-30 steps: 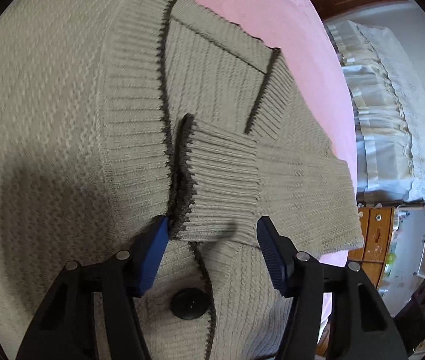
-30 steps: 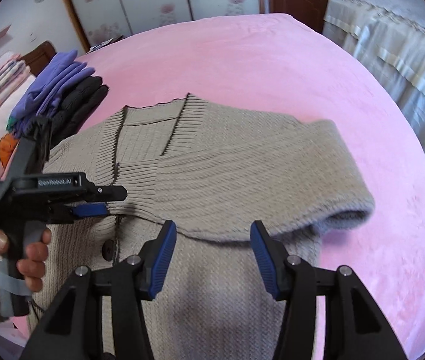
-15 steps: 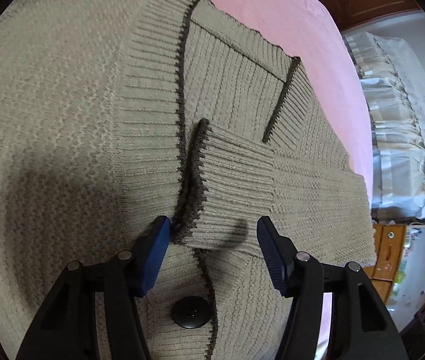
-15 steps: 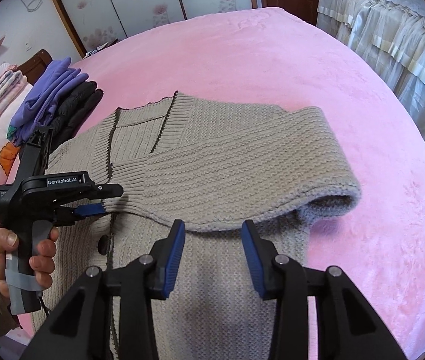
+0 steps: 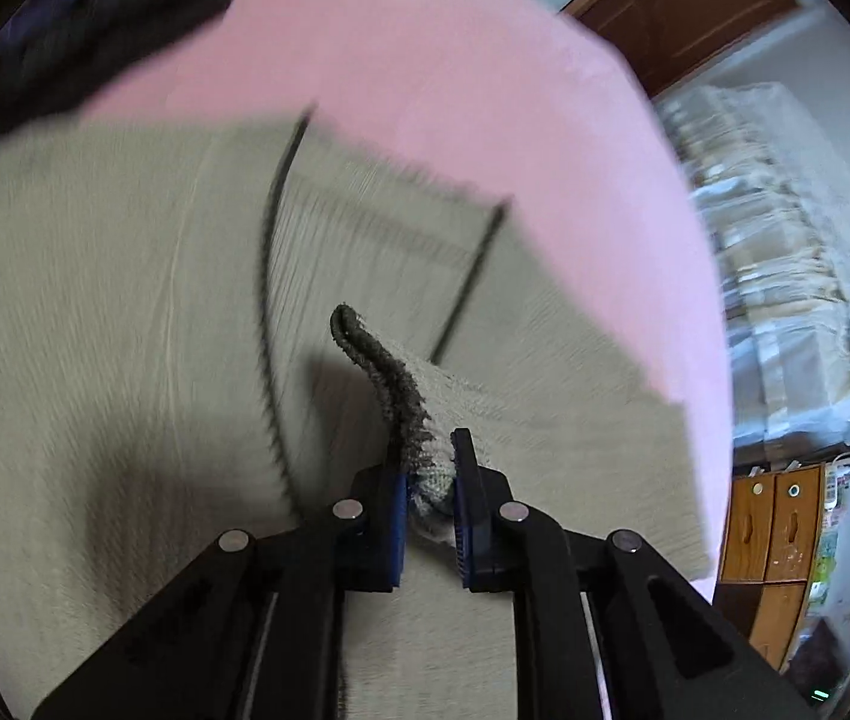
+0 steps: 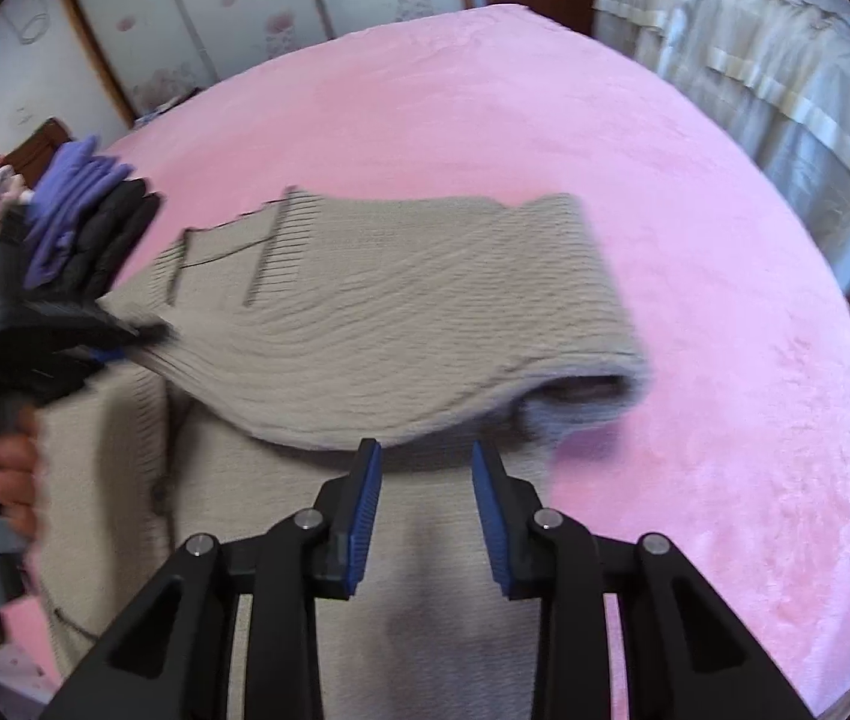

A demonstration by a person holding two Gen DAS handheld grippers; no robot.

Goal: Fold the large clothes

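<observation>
Left tongs (image 5: 431,483) clamp beige ribbed-knit cardigan's (image 6: 425,312) dark-edged cuff (image 5: 392,396) — lifting sleeve to refold; right tongs (image 6: 425,480) half-open, empty, closing beside sleeve.

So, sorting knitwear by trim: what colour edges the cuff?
Dark brown-grey edging on the beige cuff; left wrist view.

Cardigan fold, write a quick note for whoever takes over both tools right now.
Left tool: shut on the sleeve cuff, lifting it off the cardigan.
Right tool: jaws have just been closing, nothing between them, over the sleeve's lower edge.
Cardigan lies flat on the pink bed, one sleeve folded across the chest. Stack of clothes at the bed's far left.
Left to do: place the sleeve, then fold the body.
</observation>
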